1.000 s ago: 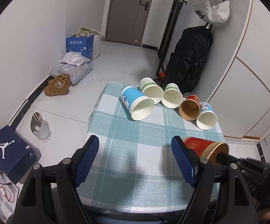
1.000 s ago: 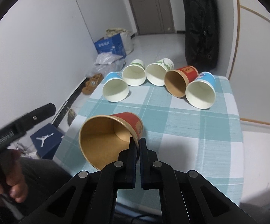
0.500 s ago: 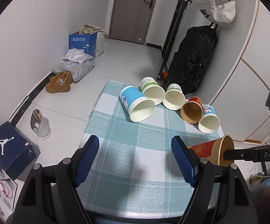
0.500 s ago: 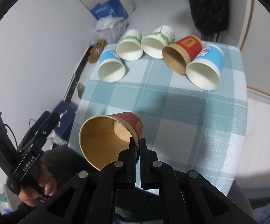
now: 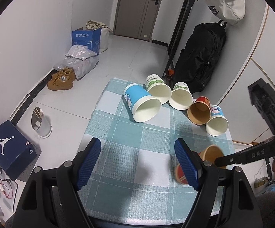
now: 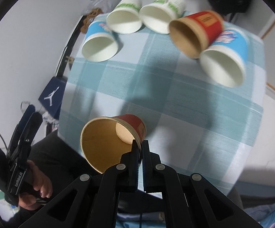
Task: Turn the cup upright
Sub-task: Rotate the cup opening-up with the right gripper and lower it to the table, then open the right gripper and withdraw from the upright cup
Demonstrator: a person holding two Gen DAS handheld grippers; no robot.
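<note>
Currently right gripper point(image 6: 139, 148) jaws clamp the red cup point(image 6: 107, 142) rim, cup tilted near the worktop point(image 5: 137, 152) front-right edge. Left gripper point(image 5: 137, 163) jaws apart over bare cloth.

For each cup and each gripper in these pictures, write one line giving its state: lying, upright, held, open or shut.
Held red cup: pinched by its rim, tilted, its mouth facing the right wrist camera.
Right gripper: shut on the held red cup's rim.
Left gripper: open, holding nothing.
Left blue cup: lying on its side.
Two green-print cups: lying on their sides.
Far red cup: lying on its side.
Right blue cup: lying on its side.
</note>
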